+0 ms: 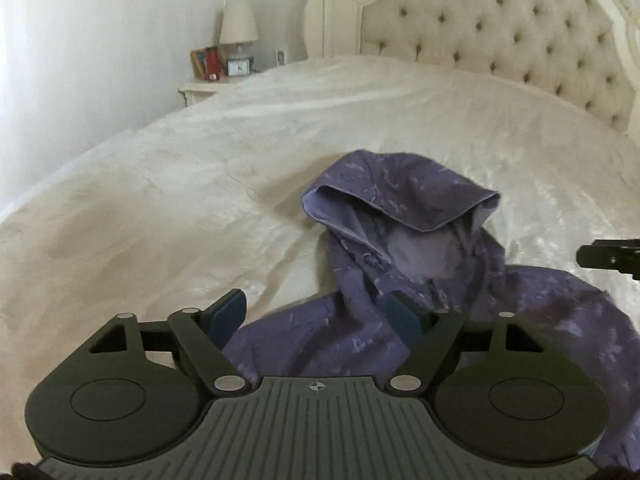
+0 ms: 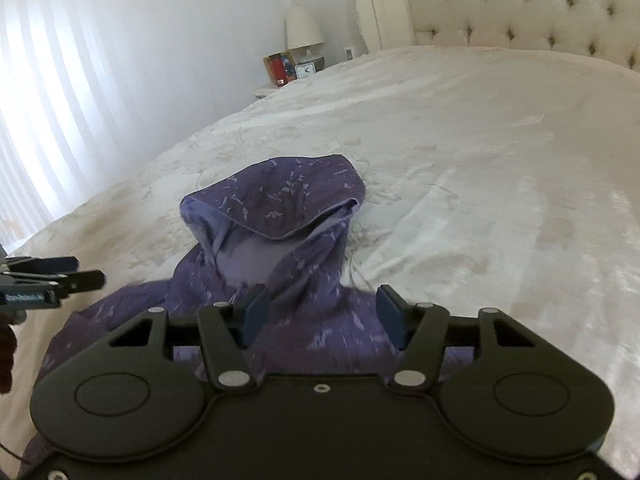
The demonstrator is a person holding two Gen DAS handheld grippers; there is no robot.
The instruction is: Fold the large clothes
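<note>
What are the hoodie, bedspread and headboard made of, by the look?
Hoodie: soft woven or knit cloth, matte, purple with pale streaks; it slumps and creases, and the lining is lighter. Bedspread: cream fabric with a slight sheen, maybe velvet or satin; highlights shift over its wrinkles. Headboard: button-tufted upholstery, fabric or leatherette, I cannot tell which, in a glossy off-white frame, probably painted wood.

A home bedroom: tufted headboard (image 1: 500,28), cream-covered bed (image 1: 240,152), lamp (image 1: 238,26) on nightstand (image 1: 196,90).
</note>
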